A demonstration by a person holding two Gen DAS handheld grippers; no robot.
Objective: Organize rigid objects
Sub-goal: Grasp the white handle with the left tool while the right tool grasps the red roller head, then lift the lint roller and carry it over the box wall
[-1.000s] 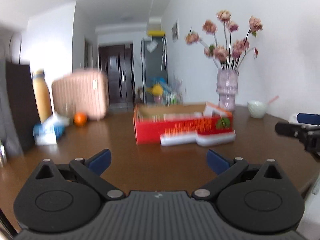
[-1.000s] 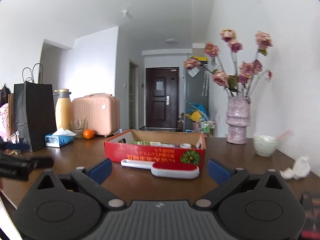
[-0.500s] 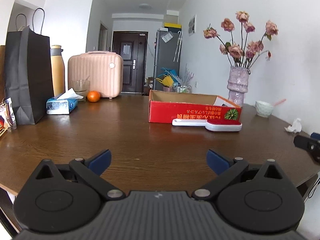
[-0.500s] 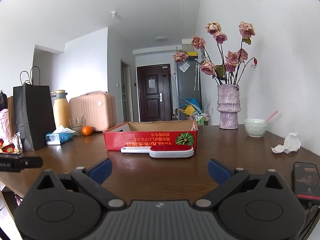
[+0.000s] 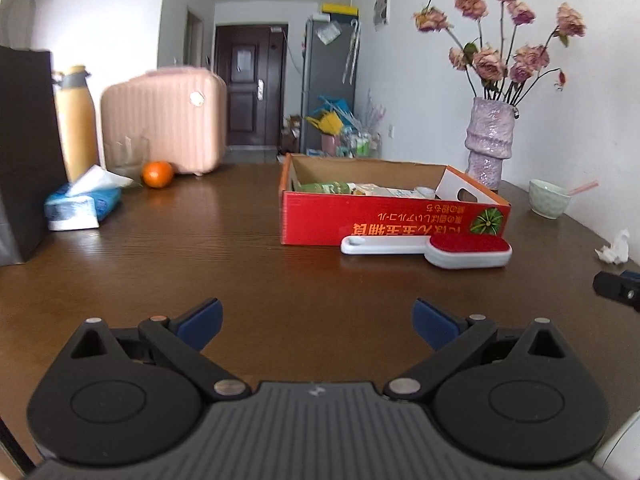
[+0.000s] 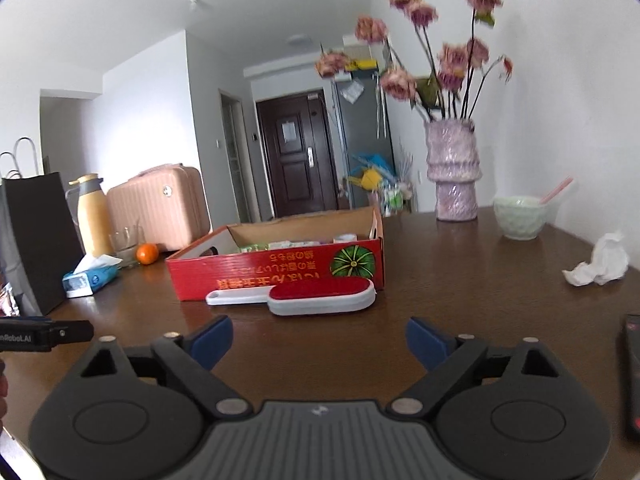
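a white-walled room with a dark door at the far end holds a brown wooden counter (image 5: 200, 264) that fills both views. at its left edge stands a black paper bag (image 6: 32, 236), and behind it a pink suitcase (image 5: 164, 120) sits on the counter by a yellow flask (image 5: 76, 120). the red cardboard box (image 5: 392, 216) lies open-topped near the middle, with packets and small items inside. a lilac vase (image 6: 454, 168) of dried roses stands at the back right against the wall.

the left tool (image 5: 318, 320) hangs low over the near counter with its blue-tipped fingers spread wide and nothing between them. the right tool (image 6: 318, 338) hangs likewise, spread wide and holding nothing, pointed toward the box.

the lint brush (image 6: 296, 298), white with a red pad, lies flat on the counter touching the front wall of the box, handle toward the left. a blue tissue pack (image 5: 82, 206) lies near the bag, a pale green bowl (image 6: 518, 216) with a pink straw sits right of the vase, a crumpled white tissue (image 6: 598, 266) lies near the right edge, and an orange (image 5: 157, 174) rests just in front of the suitcase, beside a glass (image 6: 125, 246).
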